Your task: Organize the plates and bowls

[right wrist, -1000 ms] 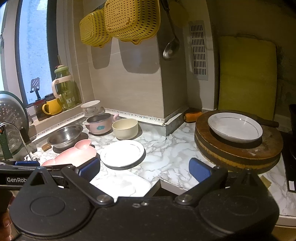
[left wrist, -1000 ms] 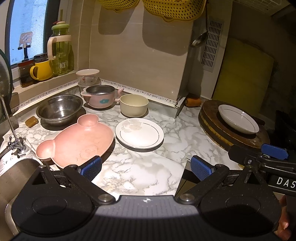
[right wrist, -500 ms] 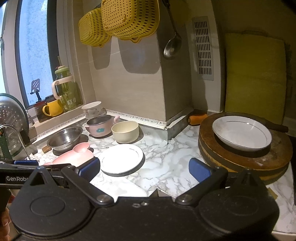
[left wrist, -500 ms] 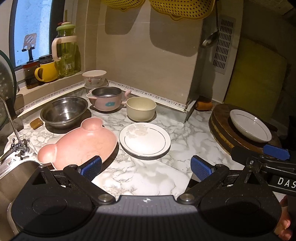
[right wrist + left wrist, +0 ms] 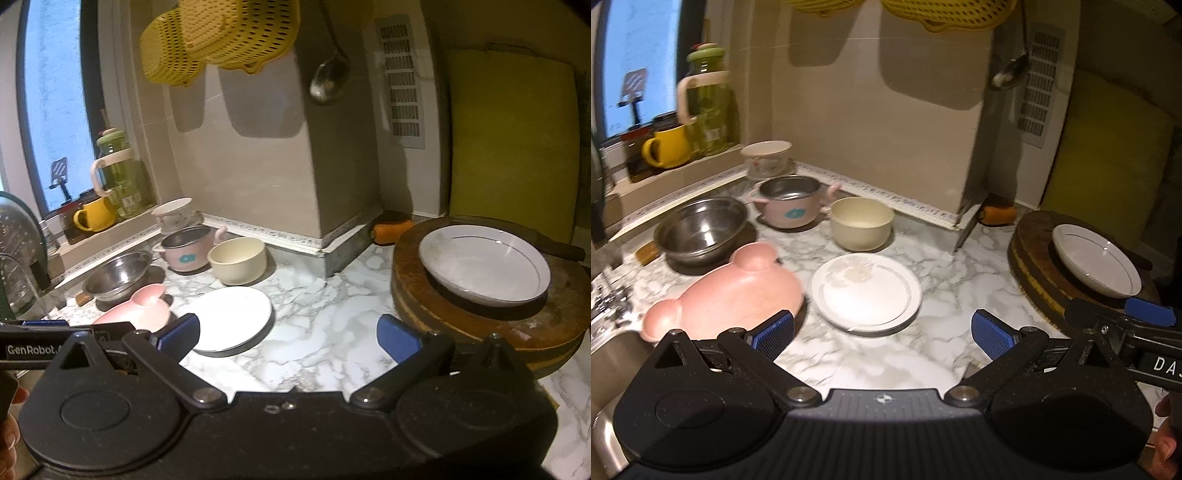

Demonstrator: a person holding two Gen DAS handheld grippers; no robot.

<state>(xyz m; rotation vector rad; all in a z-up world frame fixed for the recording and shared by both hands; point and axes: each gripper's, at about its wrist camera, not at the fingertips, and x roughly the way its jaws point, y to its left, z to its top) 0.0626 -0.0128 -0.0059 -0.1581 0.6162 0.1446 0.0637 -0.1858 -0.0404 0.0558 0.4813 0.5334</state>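
On the marble counter lie a flat white plate [image 5: 866, 291] [image 5: 231, 317], a pink bear-shaped plate [image 5: 727, 295] [image 5: 138, 308], a steel bowl [image 5: 701, 227] [image 5: 118, 275], a pink two-handled pot [image 5: 788, 203] [image 5: 186, 247] and a cream bowl [image 5: 860, 223] [image 5: 238, 260]. A deep white plate [image 5: 1095, 264] [image 5: 484, 269] rests on a round wooden board [image 5: 1034, 269] [image 5: 491, 328] at the right. My left gripper [image 5: 882, 334] is open above the counter's front, just short of the flat plate. My right gripper [image 5: 288, 334] is open too, empty, between the flat plate and the board.
A small patterned bowl [image 5: 766, 157] stands by the window ledge with a yellow mug [image 5: 666, 149] and green jug [image 5: 707, 110]. A sink [image 5: 605, 354] lies at the left. Yellow baskets [image 5: 221, 40] and a ladle [image 5: 328, 77] hang on the wall; an orange-handled tool [image 5: 393, 230] sits in the corner.
Both grippers have moved forward toward the dishes, which now look larger and nearer. Both stay open and empty; no dish has moved.
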